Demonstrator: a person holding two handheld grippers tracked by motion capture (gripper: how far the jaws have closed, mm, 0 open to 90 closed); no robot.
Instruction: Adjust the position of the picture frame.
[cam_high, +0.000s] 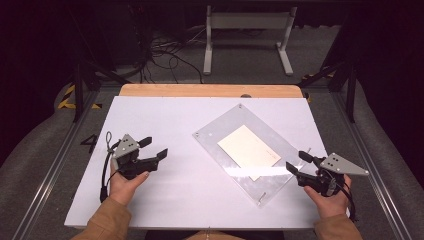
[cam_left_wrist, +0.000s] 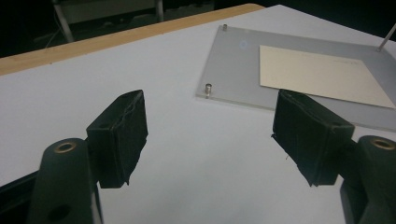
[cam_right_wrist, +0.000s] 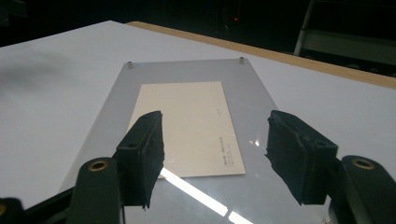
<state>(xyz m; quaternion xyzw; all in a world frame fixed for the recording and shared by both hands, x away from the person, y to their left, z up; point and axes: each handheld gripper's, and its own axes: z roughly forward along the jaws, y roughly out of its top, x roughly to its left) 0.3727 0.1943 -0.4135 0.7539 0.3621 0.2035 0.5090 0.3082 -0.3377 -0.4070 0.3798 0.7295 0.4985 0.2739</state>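
Between both tools, clear plate (cam_high: 250, 150) with card (cam_high: 248, 151)

A white rectangular board (cam_high: 165, 200) covers a light wooden tabletop (cam_high: 210, 90), whose far edge shows. Beyond it, a grey metal frame stand (cam_high: 247, 37) and tangled black cables (cam_high: 160, 52) rest on grey floor.

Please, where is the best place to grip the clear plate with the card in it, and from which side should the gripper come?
Probably by its near corner edge, coming in low from the person's right. The clear plate lies flat, raised on small corner posts, so one jaw could slip under its rim. The open right gripper is closest to that corner.
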